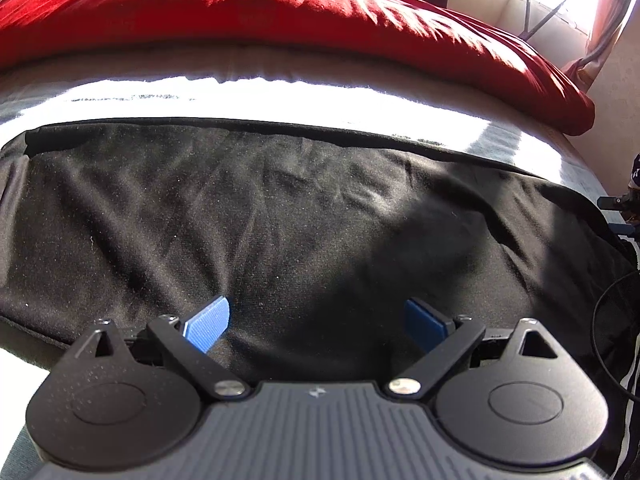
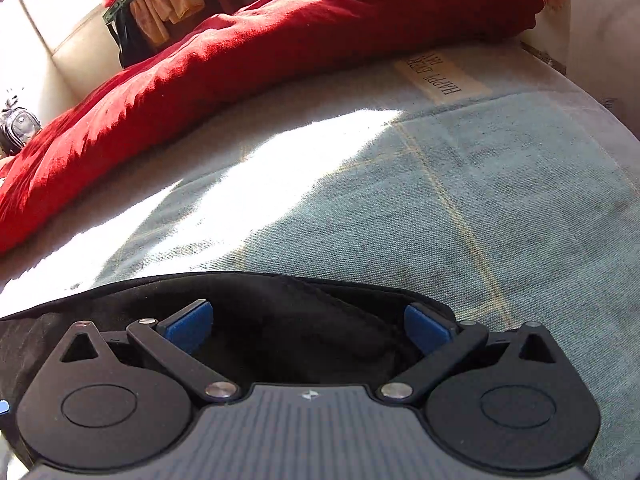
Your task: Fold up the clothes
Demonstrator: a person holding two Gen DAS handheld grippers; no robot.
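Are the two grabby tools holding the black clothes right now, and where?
No, nothing is held. The left tool is open over the middle of the black garment. The right tool is open at its edge.

Matt black cloth garment (image 1: 280,208), coarse woven bedsheet (image 2: 440,200), soft red cloth blanket (image 1: 280,12).

garment (image 1: 280,208) lies flat on the bed sheet (image 2: 460,184); blanket (image 1: 280,8) heaped behind it.
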